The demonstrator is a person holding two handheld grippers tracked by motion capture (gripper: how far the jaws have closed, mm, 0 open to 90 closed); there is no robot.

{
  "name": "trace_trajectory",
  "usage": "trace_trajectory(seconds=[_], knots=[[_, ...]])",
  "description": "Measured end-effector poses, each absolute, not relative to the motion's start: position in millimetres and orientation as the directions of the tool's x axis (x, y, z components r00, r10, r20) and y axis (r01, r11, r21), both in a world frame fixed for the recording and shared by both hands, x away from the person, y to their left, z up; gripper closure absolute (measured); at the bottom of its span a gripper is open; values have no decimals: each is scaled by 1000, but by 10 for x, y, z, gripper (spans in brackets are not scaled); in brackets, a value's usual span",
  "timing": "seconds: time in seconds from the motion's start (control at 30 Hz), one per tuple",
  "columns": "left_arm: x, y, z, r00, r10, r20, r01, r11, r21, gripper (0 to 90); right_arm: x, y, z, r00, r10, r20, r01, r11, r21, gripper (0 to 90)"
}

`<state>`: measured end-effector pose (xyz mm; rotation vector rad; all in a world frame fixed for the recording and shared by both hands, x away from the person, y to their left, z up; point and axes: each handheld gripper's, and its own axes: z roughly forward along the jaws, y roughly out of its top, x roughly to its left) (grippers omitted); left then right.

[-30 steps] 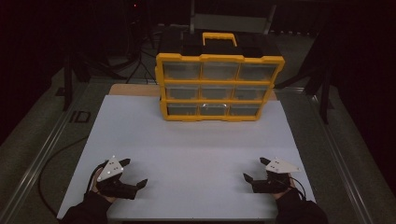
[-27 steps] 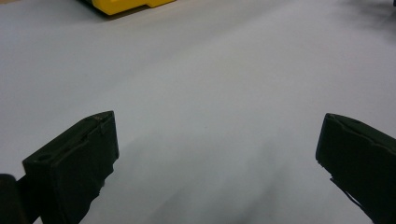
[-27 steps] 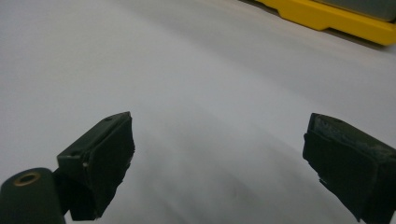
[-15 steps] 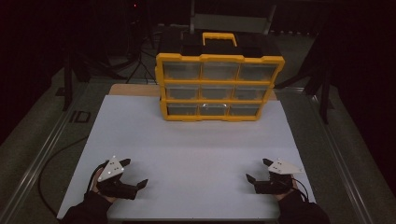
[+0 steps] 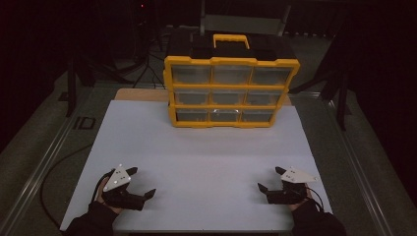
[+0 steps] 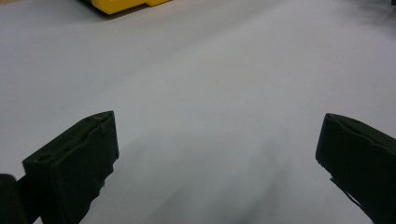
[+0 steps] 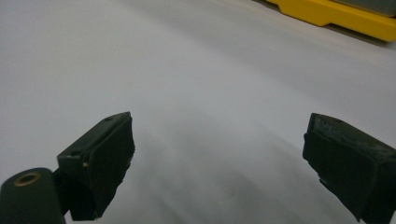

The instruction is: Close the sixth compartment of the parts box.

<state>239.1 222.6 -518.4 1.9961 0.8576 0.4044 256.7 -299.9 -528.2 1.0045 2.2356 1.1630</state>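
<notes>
Both grippers sit low at the near edge of the counter (image 5: 206,147), and neither holds anything. The left gripper (image 5: 140,186) rests at the near left corner of the white surface, its grey three-cornered plate on top, the person's hand (image 5: 105,201) wrapped round the handle from below. Its jaws stand wide apart; in the left gripper view (image 6: 217,154) the two black pads rise at either side with bare white counter between them. Over on the other side, the right gripper (image 5: 268,179) sits at the near right corner, also topped by its grey plate, also held from below. Its jaws are spread wide too (the right gripper view (image 7: 219,149) shows clear white surface in the gap, nothing touched).

The two grippers are well apart from each other, one at each near corner, jaws angled inward toward the middle of the counter.

Now the far side: a yellow drawer cabinet (image 5: 231,91) stands upright at the far edge of the white surface, roughly centred, its front facing the person. It has three rows of three clear drawers, all pushed in, and a yellow handle on its black top. What the drawers hold is too dim to tell. Its yellow base edges into the top of both gripper views, top left (image 6: 123,4) for the left, top right (image 7: 336,16) for the right. The cabinet is well away from both grippers.
</notes>
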Motion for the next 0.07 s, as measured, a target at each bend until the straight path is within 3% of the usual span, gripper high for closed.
trace_trajectory(seconds=[0.07], knots=[[2391, 2225, -5182, 706, 707, -47, 412, -355, 839, 0, 2566, -2997, -5280, -648, 760, -39, 404, 387, 829, 89]])
